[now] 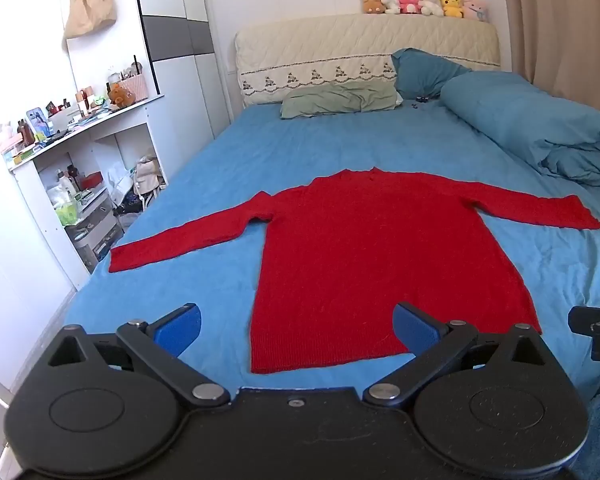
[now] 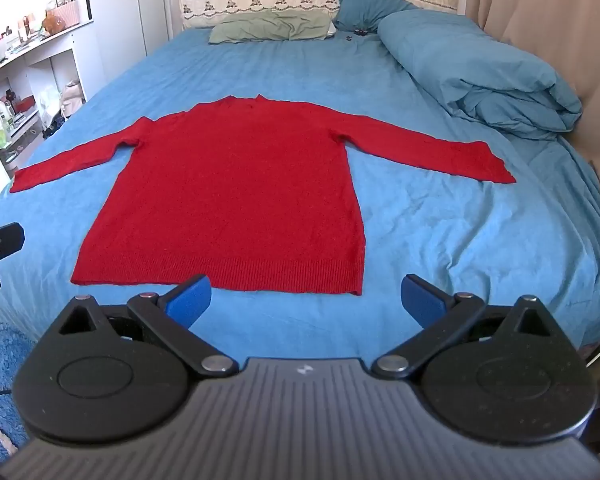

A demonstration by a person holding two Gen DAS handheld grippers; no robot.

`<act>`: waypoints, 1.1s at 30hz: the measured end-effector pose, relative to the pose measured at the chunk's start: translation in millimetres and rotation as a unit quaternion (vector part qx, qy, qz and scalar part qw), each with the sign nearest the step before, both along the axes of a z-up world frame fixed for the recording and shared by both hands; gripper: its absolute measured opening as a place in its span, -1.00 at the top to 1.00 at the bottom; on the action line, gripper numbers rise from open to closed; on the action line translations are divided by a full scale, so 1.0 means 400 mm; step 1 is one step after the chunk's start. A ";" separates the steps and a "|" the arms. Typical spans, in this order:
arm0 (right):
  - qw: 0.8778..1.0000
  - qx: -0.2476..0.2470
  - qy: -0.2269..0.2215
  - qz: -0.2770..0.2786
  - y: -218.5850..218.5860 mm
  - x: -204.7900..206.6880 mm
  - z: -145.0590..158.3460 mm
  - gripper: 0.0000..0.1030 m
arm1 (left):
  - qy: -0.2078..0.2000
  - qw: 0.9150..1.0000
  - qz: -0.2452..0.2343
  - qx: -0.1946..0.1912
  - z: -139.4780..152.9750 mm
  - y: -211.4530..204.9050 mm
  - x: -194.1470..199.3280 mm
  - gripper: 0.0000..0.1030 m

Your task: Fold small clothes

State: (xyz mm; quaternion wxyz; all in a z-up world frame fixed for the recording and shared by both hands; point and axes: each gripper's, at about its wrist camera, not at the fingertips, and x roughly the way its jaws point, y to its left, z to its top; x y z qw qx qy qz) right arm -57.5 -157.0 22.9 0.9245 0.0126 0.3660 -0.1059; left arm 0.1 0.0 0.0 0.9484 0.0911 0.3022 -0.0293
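Note:
A red long-sleeved sweater (image 1: 364, 248) lies flat on the blue bed sheet (image 1: 204, 184), both sleeves spread out to the sides and the hem towards me. It also shows in the right wrist view (image 2: 236, 196). My left gripper (image 1: 296, 330) is open and empty, hovering over the sweater's hem near its left corner. My right gripper (image 2: 306, 300) is open and empty, just in front of the hem's right corner, over the sheet. Part of the right gripper shows at the edge of the left wrist view (image 1: 598, 330).
A rolled blue duvet (image 2: 472, 76) lies along the bed's right side. A green pillow (image 2: 272, 26) and a blue pillow (image 2: 364, 4) lie at the headboard. A white shelf unit (image 1: 76, 160) with clutter stands left of the bed. Plush toys (image 1: 424, 2) sit on the headboard.

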 end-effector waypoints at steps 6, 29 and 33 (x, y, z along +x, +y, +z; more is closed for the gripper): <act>1.000 0.001 -0.001 0.000 0.000 -0.002 0.000 -1.00 | 0.001 1.000 0.002 -0.002 -0.005 -0.011 0.002 -1.00; 1.000 0.003 -0.006 0.003 0.005 -0.002 0.009 -1.00 | -0.011 1.000 0.003 -0.020 0.005 0.005 -0.003 -1.00; 1.000 0.003 -0.007 0.002 0.004 -0.002 0.010 -1.00 | -0.012 1.000 0.004 -0.021 0.006 0.005 -0.004 -1.00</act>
